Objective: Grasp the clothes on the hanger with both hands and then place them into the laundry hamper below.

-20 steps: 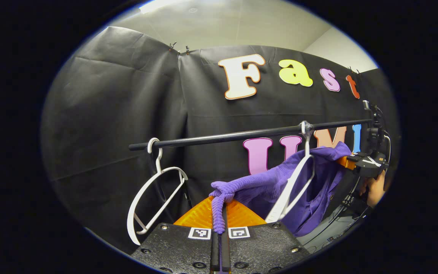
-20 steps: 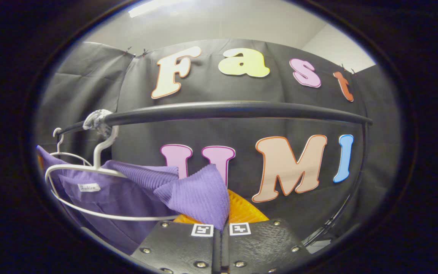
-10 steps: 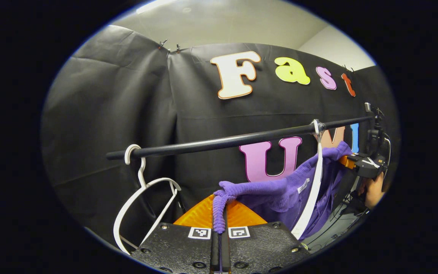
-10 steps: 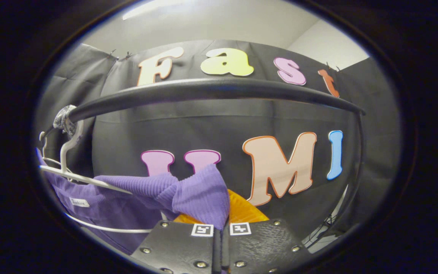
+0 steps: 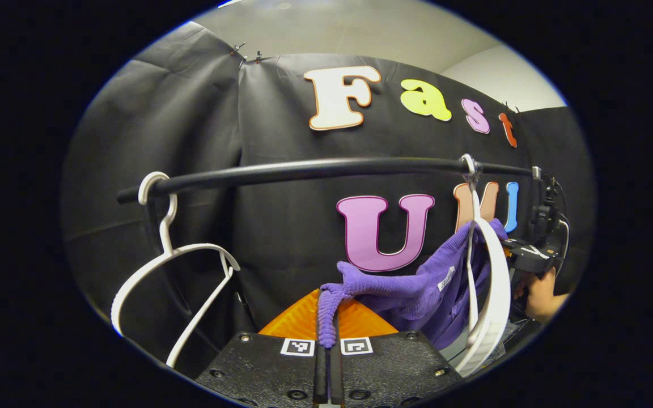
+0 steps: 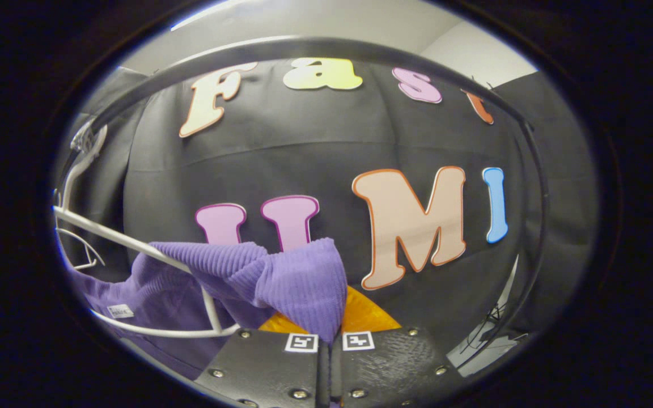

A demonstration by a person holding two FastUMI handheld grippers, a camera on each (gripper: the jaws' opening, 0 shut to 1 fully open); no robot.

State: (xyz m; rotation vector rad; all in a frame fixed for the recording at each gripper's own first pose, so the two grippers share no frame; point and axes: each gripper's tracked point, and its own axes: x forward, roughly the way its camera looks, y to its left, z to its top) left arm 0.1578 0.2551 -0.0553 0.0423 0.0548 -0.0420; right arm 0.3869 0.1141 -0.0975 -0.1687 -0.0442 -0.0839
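Sweater (image 5: 417, 283) stretches sideways between both tongs, half off its hanger (image 5: 488, 294): left tongs (image 5: 327, 345) clench one shoulder, right tongs (image 6: 330, 345) the other; hamper presumably below.

In the left gripper view, the left gripper (image 5: 328, 345) has its jaws closed on a bunched fold of the purple garment (image 5: 417, 289), which stretches up and to the right toward a white hanger (image 5: 488, 283) hooked on the black rail (image 5: 315, 169). At the far right, the right gripper (image 5: 507, 248) meets the garment's other end, with a hand (image 5: 539, 294) just beneath it. A second, bare white hanger (image 5: 168, 266) hangs near the rail's left end, well apart from the garment.
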